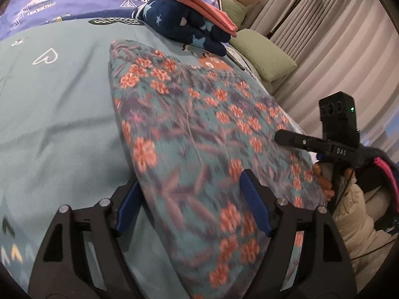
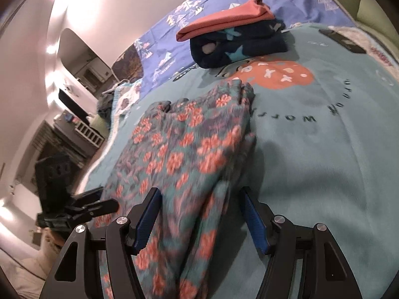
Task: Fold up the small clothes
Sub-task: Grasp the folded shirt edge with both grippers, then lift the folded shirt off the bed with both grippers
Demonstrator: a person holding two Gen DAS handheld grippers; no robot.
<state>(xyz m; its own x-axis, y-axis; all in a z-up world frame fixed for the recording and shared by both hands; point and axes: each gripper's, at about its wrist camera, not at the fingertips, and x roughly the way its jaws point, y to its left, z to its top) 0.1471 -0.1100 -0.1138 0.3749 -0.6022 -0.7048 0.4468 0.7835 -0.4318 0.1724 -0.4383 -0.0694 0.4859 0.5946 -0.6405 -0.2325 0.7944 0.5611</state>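
Floral garment: flat on teal bedspread, near edge between both tools' blue pads. Left gripper: jaws apart, unclamped. Right gripper: likewise, marked "DAS". Far: coral garment atop navy star-print garment.

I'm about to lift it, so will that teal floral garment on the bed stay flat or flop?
The teal floral garment will probably droop, since it already lies in soft folds. It looks light and thin. It may drag on the teal bedspread.
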